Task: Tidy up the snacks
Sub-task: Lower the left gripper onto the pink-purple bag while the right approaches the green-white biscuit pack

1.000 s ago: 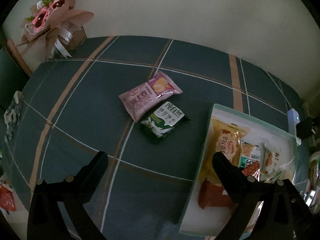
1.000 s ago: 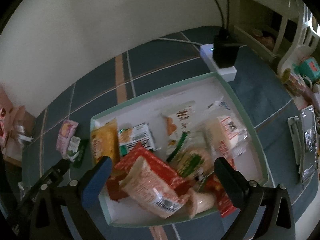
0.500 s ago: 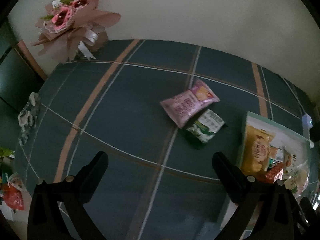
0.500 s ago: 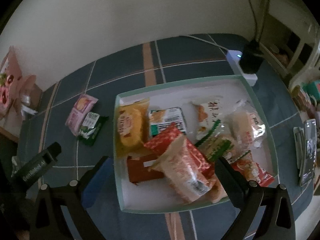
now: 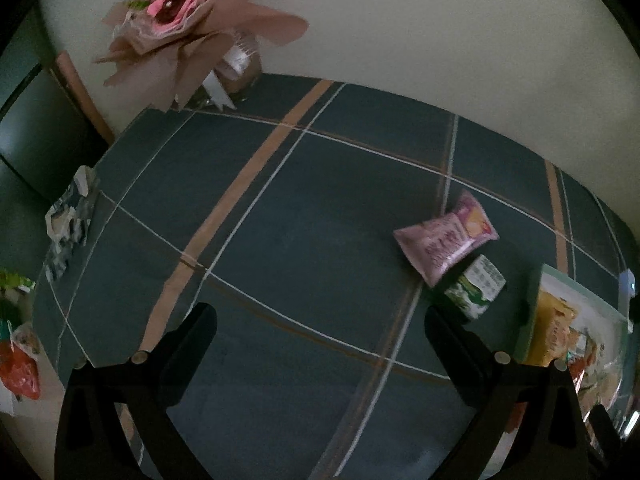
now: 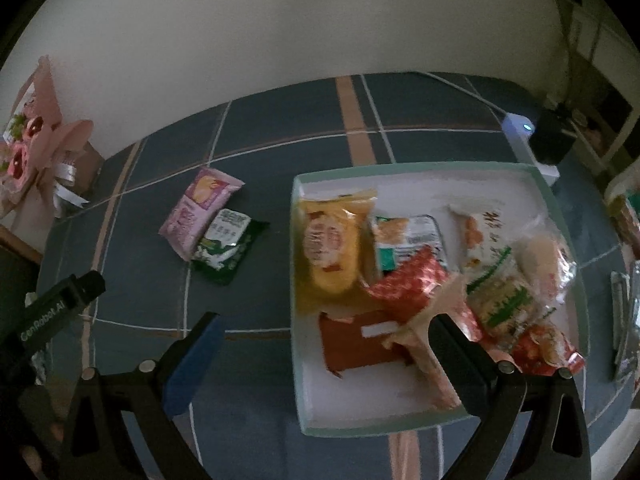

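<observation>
A pale green tray (image 6: 560, 216) holds several snack packets, among them a yellow one (image 6: 330, 248) and a red one (image 6: 408, 284). A pink packet (image 6: 200, 210) and a green-and-white packet (image 6: 228, 246) lie side by side on the blue plaid cloth left of the tray. My right gripper (image 6: 322, 348) is open and empty above the tray's front left edge. My left gripper (image 5: 320, 336) is open and empty over bare cloth, with the pink packet (image 5: 446, 242), the green packet (image 5: 476, 286) and the tray (image 5: 534, 308) to its right.
A pink wrapped flower bouquet (image 5: 188, 36) stands at the table's back left corner against the wall. A white power strip with a black plug (image 6: 536, 140) lies behind the tray. Small items sit along the left table edge (image 5: 68, 216) and a phone (image 6: 624, 320) at the right.
Both grippers have swung to the left. In the left view the packets and tray slid to the right; in the right view the tray moved right and the two loose packets came into fuller view.
</observation>
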{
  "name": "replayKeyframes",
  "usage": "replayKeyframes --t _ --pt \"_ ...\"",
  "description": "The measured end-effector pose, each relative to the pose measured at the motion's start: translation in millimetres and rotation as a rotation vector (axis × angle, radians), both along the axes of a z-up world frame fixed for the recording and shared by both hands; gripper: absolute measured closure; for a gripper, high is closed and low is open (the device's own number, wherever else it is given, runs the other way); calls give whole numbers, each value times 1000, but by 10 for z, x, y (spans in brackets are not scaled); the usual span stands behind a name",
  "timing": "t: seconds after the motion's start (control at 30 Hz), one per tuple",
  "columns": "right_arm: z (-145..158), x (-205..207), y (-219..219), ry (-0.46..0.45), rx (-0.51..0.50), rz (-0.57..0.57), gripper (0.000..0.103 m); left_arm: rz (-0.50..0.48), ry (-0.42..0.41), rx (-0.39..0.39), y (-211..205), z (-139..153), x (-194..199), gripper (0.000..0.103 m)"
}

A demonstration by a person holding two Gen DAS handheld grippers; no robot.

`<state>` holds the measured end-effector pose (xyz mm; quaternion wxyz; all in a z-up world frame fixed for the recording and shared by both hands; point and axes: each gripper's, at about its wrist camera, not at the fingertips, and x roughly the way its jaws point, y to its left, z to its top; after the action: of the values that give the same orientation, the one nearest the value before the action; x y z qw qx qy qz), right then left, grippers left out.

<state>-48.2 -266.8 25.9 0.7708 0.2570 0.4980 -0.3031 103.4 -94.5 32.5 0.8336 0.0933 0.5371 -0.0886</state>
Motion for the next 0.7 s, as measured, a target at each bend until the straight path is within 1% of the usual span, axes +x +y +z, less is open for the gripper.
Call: replayKeyframes --t 0.17,0.27,0.37,0.47,0.53,0.6,0.7 --pt "-25 204 31 -33 -2 5 0 16 10 -11 36 -71 186 0" --pt "-37 328 26 -58 -12 -2 0 23 0 -44 29 -97 321 0" --pt "-47 468 29 -85 -25 7 1 4 1 -74 -9 -166 421 0" --pt "-77 604 39 -108 -37 17 7 -7 2 -77 -53 -253 495 0" --pt "-136 707 42 -118 -35 14 13 -22 -2 -84 -96 -303 537 0" --pt "-219 794 61 -113 -28 22 16 -49 -13 -89 -148 -333 575 0" --pt "-353 931 89 -99 -22 42 25 -75 -37 -94 -209 -370 616 0"
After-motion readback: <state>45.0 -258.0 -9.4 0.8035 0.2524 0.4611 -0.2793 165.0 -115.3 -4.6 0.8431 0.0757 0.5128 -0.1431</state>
